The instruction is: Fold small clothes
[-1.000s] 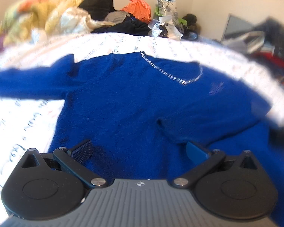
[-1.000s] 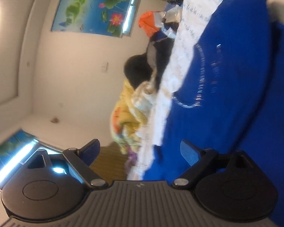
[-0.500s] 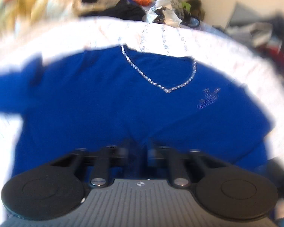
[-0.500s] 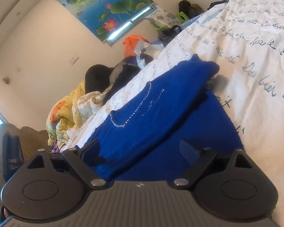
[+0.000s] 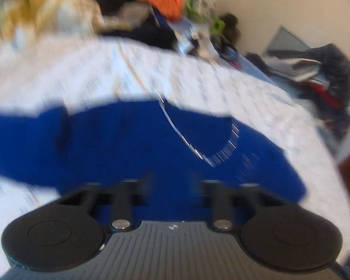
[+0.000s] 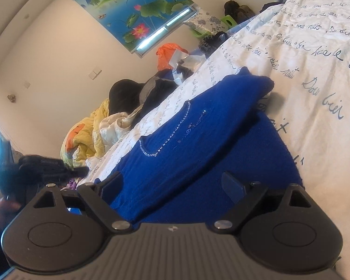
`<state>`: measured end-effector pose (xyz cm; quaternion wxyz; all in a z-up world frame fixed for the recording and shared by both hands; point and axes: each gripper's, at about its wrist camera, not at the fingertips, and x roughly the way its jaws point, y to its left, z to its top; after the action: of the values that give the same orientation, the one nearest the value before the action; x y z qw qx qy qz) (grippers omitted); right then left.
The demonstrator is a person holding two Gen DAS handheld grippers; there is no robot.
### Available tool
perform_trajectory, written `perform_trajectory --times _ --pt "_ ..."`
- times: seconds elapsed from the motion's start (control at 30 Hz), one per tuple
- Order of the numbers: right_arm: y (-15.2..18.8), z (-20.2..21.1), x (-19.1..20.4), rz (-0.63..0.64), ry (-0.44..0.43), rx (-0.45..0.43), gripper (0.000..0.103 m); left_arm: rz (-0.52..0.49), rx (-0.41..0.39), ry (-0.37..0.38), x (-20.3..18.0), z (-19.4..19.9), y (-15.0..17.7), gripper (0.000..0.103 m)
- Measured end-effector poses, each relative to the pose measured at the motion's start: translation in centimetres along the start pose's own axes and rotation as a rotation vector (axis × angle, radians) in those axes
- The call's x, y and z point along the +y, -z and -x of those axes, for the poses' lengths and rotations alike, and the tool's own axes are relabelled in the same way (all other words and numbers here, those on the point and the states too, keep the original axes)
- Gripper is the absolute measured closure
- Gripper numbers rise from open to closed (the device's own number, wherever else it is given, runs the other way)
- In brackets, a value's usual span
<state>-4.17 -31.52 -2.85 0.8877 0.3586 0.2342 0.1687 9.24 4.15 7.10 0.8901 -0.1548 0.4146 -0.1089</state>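
A bright blue knit sweater (image 5: 128,140) with a sparkly V-neckline (image 5: 198,151) lies on the white bedspread with script writing (image 5: 221,81). One sleeve stretches to the left (image 5: 16,135). My left gripper (image 5: 172,182) is shut on the sweater's lower fabric; this view is blurred. In the right wrist view the sweater (image 6: 198,140) has its right side folded over the body. My right gripper (image 6: 172,184) is open just above the sweater's near edge, holding nothing.
Piled clothes and bedding (image 5: 58,11) lie at the far side of the bed, also in the right wrist view (image 6: 100,128). More clothes are heaped at the right (image 5: 326,74). A lotus picture (image 6: 137,11) hangs on the wall.
My left gripper closed on the sweater's lower fabric and is moving with it. My right gripper turned level and stays open above the folded side.
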Motion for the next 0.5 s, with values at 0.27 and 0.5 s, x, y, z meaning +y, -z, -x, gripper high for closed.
perform_trajectory --times 0.27,0.5 --pt "-0.1 -0.1 0.0 0.010 -0.001 0.011 0.011 0.285 0.134 0.208 3.6 -2.6 6.1 0.041" --pt "-0.1 -0.1 0.0 0.013 0.000 0.012 0.011 0.340 0.126 0.208 3.5 -3.5 5.5 0.042"
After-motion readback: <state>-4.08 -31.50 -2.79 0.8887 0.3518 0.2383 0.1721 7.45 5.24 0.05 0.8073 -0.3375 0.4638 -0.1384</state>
